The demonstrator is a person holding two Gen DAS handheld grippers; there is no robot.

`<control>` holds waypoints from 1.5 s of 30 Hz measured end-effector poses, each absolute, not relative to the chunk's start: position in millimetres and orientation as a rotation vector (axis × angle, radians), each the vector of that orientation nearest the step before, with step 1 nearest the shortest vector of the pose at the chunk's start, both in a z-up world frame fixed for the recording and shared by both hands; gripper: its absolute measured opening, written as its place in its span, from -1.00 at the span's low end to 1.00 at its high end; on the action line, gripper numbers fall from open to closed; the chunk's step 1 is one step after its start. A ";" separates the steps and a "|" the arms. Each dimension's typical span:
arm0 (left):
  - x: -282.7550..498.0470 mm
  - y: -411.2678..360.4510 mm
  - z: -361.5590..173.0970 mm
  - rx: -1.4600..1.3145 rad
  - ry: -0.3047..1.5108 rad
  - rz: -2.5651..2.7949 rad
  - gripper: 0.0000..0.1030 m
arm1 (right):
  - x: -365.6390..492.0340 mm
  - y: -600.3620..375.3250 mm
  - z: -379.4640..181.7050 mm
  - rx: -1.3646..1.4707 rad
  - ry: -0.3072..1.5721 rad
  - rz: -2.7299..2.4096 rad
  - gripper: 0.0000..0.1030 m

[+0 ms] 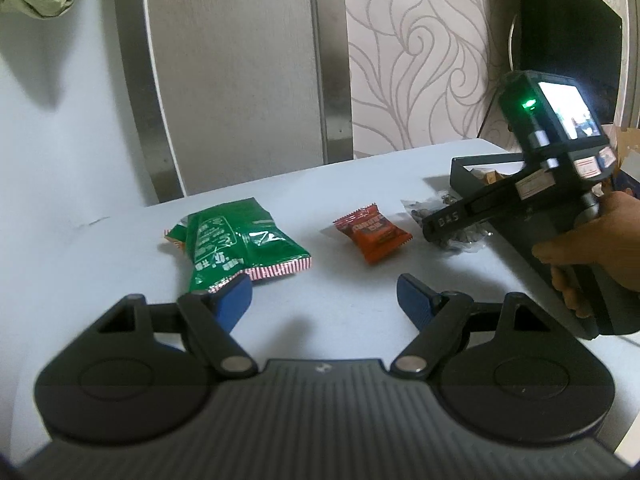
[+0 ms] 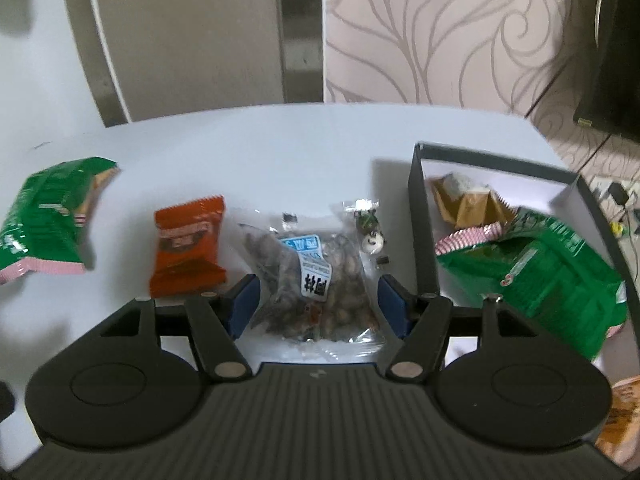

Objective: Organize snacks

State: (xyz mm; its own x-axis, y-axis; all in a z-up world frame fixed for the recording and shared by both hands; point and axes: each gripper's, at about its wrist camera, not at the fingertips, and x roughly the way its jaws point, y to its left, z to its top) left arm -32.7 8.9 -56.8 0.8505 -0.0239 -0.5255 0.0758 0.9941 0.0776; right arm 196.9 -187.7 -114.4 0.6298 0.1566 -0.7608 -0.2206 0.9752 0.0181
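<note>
Snacks on white table. Right gripper jaws apart, straddling clear nut bag, pads not pressing. Left gripper wide apart, empty, near green packet. Orange packet between. Box far right holds another green packet.

Landmark: the box at the table's right. Left of its wall the clear bag lies just beside it, then the orange packet, then a green bag; narrow bare strips run between them. Behind all three the tabletop is bare to the far edge. Inside the box, a green bag and a brown packet fill most of the floor.
</note>
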 end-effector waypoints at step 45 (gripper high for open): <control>155.4 -110.7 -102.4 0.222 0.648 -0.512 0.52 | 39.5 -220.6 -107.5 -0.206 0.872 0.377 0.19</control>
